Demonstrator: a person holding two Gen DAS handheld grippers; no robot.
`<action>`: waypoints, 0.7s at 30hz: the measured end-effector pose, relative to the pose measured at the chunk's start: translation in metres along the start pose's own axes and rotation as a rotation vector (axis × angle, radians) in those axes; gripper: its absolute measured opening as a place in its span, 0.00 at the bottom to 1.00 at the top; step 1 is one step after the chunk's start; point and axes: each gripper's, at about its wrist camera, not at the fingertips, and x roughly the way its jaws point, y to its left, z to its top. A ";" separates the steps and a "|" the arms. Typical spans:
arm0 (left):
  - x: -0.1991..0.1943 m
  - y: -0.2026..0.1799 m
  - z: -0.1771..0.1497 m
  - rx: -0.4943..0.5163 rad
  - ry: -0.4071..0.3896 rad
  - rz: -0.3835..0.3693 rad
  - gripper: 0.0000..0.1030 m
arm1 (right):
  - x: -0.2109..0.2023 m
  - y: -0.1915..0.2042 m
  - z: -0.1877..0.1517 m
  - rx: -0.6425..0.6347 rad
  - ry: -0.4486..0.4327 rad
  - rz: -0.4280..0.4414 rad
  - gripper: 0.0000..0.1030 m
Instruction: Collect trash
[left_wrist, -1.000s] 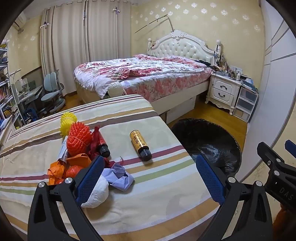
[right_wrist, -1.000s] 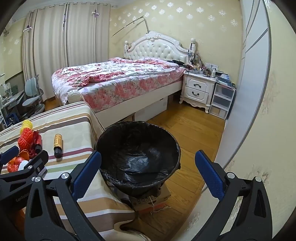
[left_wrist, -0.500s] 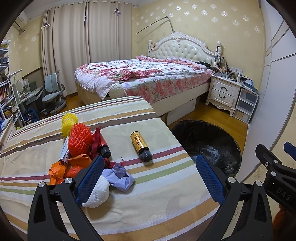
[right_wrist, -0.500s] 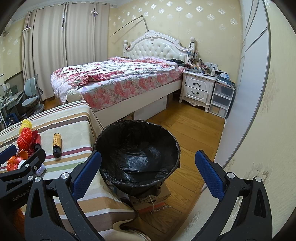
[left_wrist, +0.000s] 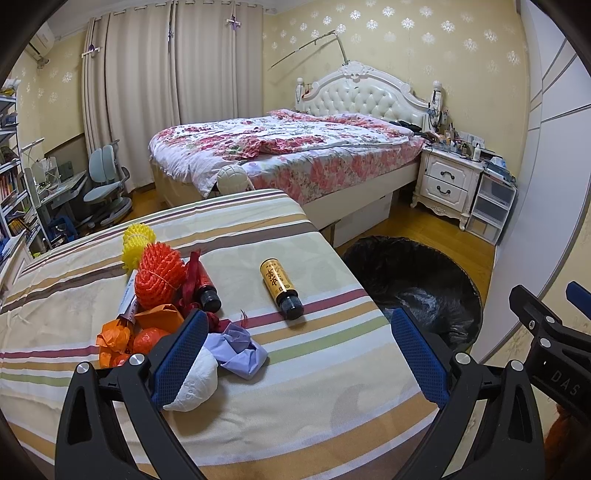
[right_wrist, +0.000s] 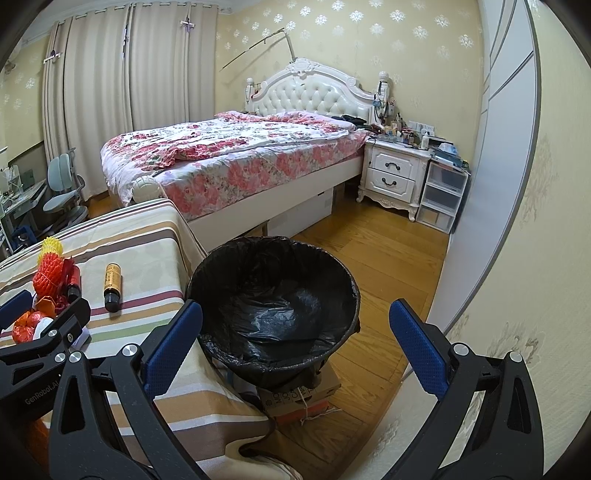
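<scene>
Left hand-held gripper (left_wrist: 295, 354): I hold it spread wide, empty, over the striped worktop (left_wrist: 314, 398).
Right hand-held gripper (right_wrist: 295, 343): released, empty, above the black-lined bin (right_wrist: 273, 306).
Trash: gold bottle (left_wrist: 281, 283) lying alone; crumpled tissue (left_wrist: 195, 380), purple wrapper (left_wrist: 240, 349) and red foam net (left_wrist: 159, 277) heaped to its left.
Bin: on the floor, just beside the worktop.

A table under a striped cloth (left_wrist: 258, 387) stands in front of a bed with a floral quilt (left_wrist: 295, 147). On the table's left part lies a heap: a yellow foam fruit net (left_wrist: 137, 242) farthest back, an orange foam net (left_wrist: 159, 277) before it, crumpled orange wrappers (left_wrist: 122, 339) nearer still, and a white paper wad (left_wrist: 195, 384) nearest. A gold-labelled brown bottle (left_wrist: 280, 288) lies apart, right of the heap. A black-lined waste bin (right_wrist: 273, 306) stands on the floor just beside the table's right edge. A white nightstand (right_wrist: 395, 177) stands right of the bed.
</scene>
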 end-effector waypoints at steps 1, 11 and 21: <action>0.000 0.000 0.000 0.000 0.000 -0.001 0.94 | 0.000 0.000 0.001 0.000 0.001 0.001 0.96; 0.000 0.000 -0.001 0.001 -0.001 0.000 0.94 | 0.000 0.000 0.000 0.001 0.003 0.001 0.96; 0.000 0.000 -0.001 0.002 0.000 -0.001 0.94 | 0.000 0.000 0.001 0.003 0.005 0.001 0.96</action>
